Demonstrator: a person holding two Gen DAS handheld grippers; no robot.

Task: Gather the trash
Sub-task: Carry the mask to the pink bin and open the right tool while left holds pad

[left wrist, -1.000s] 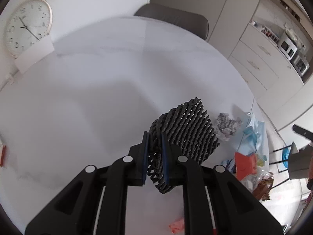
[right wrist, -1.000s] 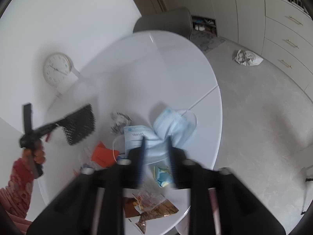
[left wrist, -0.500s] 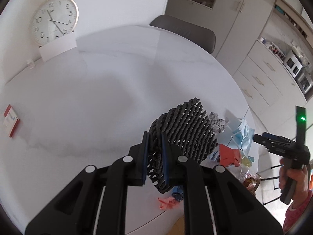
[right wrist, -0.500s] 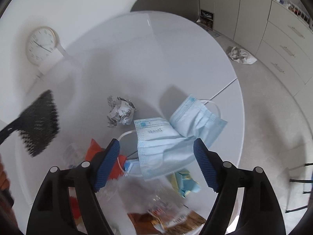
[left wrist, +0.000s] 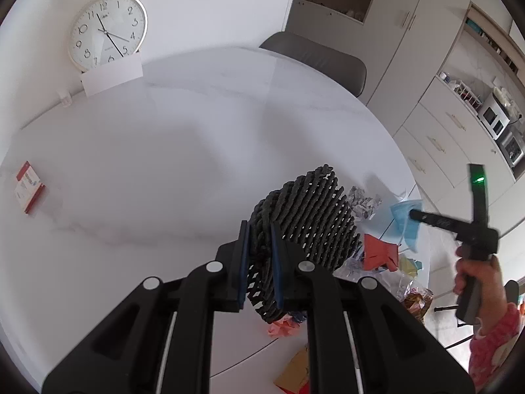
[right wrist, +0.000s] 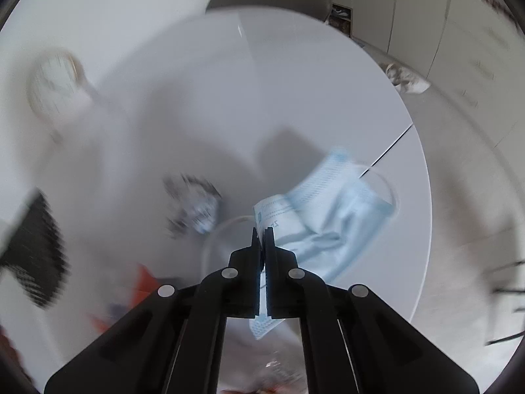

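Pale-blue pleated fabric marks the face mask (right wrist: 331, 220), the piece of trash in play: it lies on the white round table (right wrist: 295, 82) toward that table's 4 o'clock edge, one corner pinched between the closed jaws of the right gripper (right wrist: 261, 229), a strip of it hanging out below the pads. A second blue mask (right wrist: 341, 177) overlaps it at 1 o'clock. At 9 o'clock from the pinch sits a crumpled ball of printed paper (right wrist: 193, 207), blurred in the right wrist view; red-orange scraps (right wrist: 144, 275) show at 8 o'clock.

In the left wrist view, the left gripper (left wrist: 259, 243) has its jaws clamped narrow on the rim of a black woven basket (left wrist: 305, 220), held tilted above the tabletop. Just past the basket at 2 o'clock lie the paper ball (left wrist: 364, 200) and a red paper piece (left wrist: 380, 252); a pink wad (left wrist: 282, 325) is under it at 6 o'clock. A wall clock (left wrist: 106, 31) leans at 11 o'clock, a small red-and-white box (left wrist: 29, 190) at 9 o'clock, a grey chair (left wrist: 315, 55) at 1 o'clock.
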